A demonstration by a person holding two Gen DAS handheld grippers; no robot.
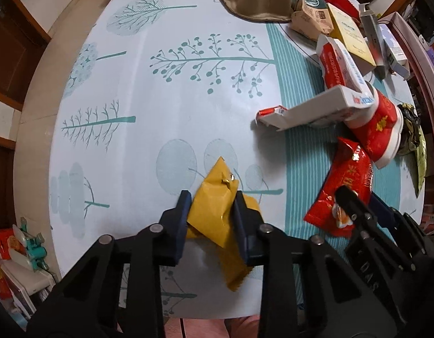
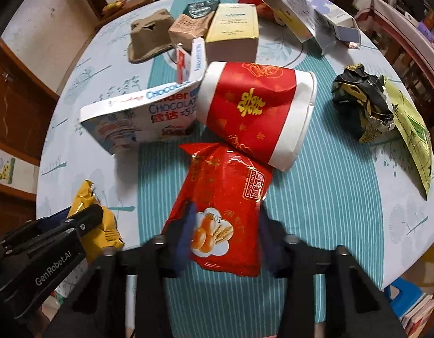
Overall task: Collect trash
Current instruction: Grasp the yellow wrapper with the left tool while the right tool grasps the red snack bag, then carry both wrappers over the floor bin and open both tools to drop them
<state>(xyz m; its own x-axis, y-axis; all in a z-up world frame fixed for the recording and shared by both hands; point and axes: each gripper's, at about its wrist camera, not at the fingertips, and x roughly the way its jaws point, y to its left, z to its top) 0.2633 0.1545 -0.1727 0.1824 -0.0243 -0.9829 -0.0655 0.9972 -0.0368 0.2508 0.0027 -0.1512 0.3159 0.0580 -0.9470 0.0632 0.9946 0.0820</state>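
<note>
A crumpled yellow wrapper (image 1: 217, 217) lies on the tree-print tablecloth near the table's front edge. My left gripper (image 1: 211, 197) points down at it, and both blue pads press on its sides. Just to the right, a shiny red snack packet (image 2: 225, 186) lies on the teal striped runner. My right gripper (image 2: 226, 211) has a blue pad against each long side of this packet. The left wrist view shows the right gripper (image 1: 360, 197) on the red packet (image 1: 343, 174). The right wrist view shows the left gripper (image 2: 76, 214) on the yellow wrapper (image 2: 107, 228).
A tipped red and white paper cup (image 2: 253, 112) touches the packet's far end, beside an open Kinder chocolate box (image 2: 138, 115). Farther back are a pulp cup tray (image 2: 149, 36) and several cartons (image 2: 233, 28). A crumpled black and gold wrapper (image 2: 360, 98) and a green bag (image 2: 411, 132) lie right.
</note>
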